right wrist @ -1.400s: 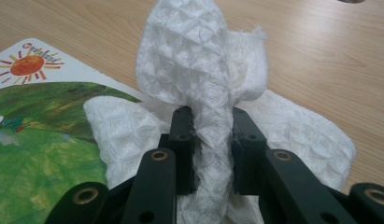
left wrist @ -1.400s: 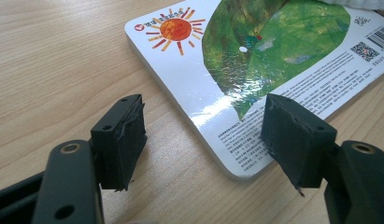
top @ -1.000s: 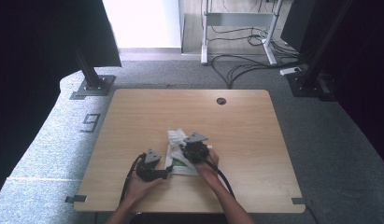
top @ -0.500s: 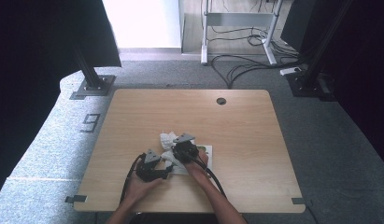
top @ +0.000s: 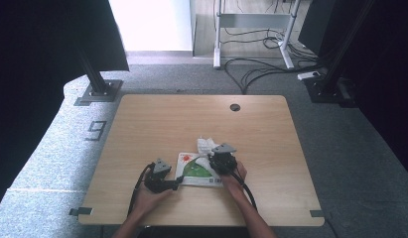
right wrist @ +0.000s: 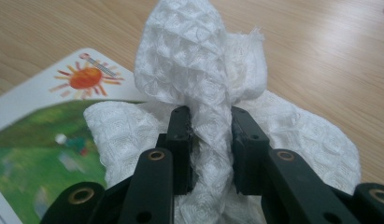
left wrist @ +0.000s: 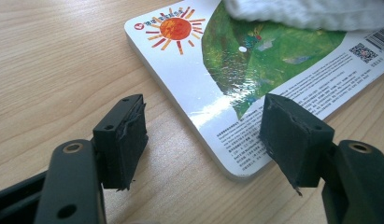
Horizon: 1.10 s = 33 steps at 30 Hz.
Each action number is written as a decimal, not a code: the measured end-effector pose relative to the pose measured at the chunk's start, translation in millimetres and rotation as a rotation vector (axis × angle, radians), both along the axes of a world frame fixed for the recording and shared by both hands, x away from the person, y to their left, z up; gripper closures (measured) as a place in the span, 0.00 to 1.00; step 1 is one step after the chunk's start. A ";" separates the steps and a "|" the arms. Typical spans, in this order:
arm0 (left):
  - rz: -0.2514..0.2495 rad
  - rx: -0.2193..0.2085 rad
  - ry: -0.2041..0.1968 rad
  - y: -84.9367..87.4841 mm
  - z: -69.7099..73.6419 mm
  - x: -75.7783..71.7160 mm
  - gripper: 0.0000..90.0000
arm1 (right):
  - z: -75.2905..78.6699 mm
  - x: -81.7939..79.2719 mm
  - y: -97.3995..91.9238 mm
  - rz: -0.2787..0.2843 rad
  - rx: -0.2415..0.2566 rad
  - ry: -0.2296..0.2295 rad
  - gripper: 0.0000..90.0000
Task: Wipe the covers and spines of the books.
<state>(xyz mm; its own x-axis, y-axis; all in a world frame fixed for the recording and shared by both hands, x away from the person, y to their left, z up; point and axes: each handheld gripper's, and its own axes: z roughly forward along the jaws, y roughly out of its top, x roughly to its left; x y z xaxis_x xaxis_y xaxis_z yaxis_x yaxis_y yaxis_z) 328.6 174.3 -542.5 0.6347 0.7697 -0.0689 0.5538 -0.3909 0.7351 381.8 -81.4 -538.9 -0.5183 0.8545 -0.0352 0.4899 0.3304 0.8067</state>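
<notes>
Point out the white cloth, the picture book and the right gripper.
white cloth (right wrist: 199, 60): right gripper view, bunched top.
picture book (left wrist: 227, 70): left gripper view, green cover.
right gripper (right wrist: 211, 140): right gripper view, between its jaws, clamping the cloth.

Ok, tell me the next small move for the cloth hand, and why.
Probably draw the white cloth across the book cover toward the sun picture. The right gripper is shut on a bunched fold, the cloth lies on the cover, and the left gripper, jaws open, straddles the book's corner.
</notes>
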 end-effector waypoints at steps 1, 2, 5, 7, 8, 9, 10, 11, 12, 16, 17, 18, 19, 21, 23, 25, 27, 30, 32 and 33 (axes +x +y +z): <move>0.000 0.000 0.002 0.1 0.1 0.1 0.35 | -0.4 -2.1 -6.1 -0.013 0.002 -0.006 0.79; 0.000 0.000 0.001 0.1 0.1 0.0 0.35 | -0.5 -3.3 -9.6 -0.022 0.003 -0.007 0.79; 0.001 0.000 0.000 -0.1 0.1 -0.1 0.35 | -0.6 -6.6 -22.5 -0.047 0.001 -0.013 0.79; 0.001 -0.001 0.002 0.0 0.1 0.1 0.35 | -1.1 -8.9 -32.1 -0.065 -0.006 -0.020 0.79; 0.000 -0.002 0.002 0.1 0.0 0.2 0.35 | -1.4 -9.2 -36.3 -0.072 0.004 -0.015 0.79; 0.000 -0.003 0.003 0.2 0.0 0.3 0.35 | -1.4 -9.3 -39.0 -0.077 0.014 -0.009 0.79; 0.000 -0.001 0.003 0.1 0.1 0.2 0.35 | -1.3 -9.1 -42.8 -0.083 0.021 -0.006 0.80; 0.000 -0.001 0.003 0.1 0.1 0.2 0.35 | -0.7 -9.1 -44.4 -0.091 0.024 0.000 0.80; 0.000 -0.001 0.003 0.1 0.1 0.2 0.35 | 0.4 -9.3 -45.2 -0.094 0.015 -0.004 0.80; -0.001 -0.002 0.005 0.0 0.2 0.5 0.35 | 10.7 -12.0 -33.8 -0.067 0.025 -0.036 0.82; -0.001 -0.002 0.005 0.0 0.2 0.5 0.35 | 10.7 -12.0 -33.8 -0.067 0.025 -0.036 0.82; -0.002 -0.003 0.007 0.1 0.2 0.6 0.35 | 19.6 -13.9 -17.1 -0.017 0.033 -0.061 0.82; -0.003 -0.002 0.007 0.2 0.3 0.6 0.35 | 22.2 -14.4 -10.2 0.003 0.032 -0.063 0.82; -0.001 -0.002 0.006 0.0 0.3 0.4 0.35 | 27.2 -15.4 10.4 0.057 0.027 -0.069 0.82; -0.003 0.001 0.004 0.0 0.4 0.3 0.35 | 29.1 -15.6 29.1 0.099 0.020 -0.069 0.82; -0.002 0.005 0.000 -0.2 0.4 0.1 0.35 | 27.7 -14.3 52.8 0.150 0.013 -0.058 0.82; 0.000 0.003 0.000 -0.4 0.3 -0.1 0.35 | 24.1 -11.9 69.9 0.181 -0.006 -0.049 0.82; -0.002 0.005 0.000 -0.3 0.3 -0.1 0.35 | 13.0 -4.0 95.3 0.204 -0.036 -0.017 0.82; 0.001 -0.001 0.001 -0.5 0.2 -0.1 0.35 | 7.9 -0.3 102.5 0.205 -0.045 -0.005 0.82; -0.002 0.002 0.002 -0.2 0.3 0.0 0.35 | 5.9 1.1 104.6 0.201 -0.047 0.002 0.81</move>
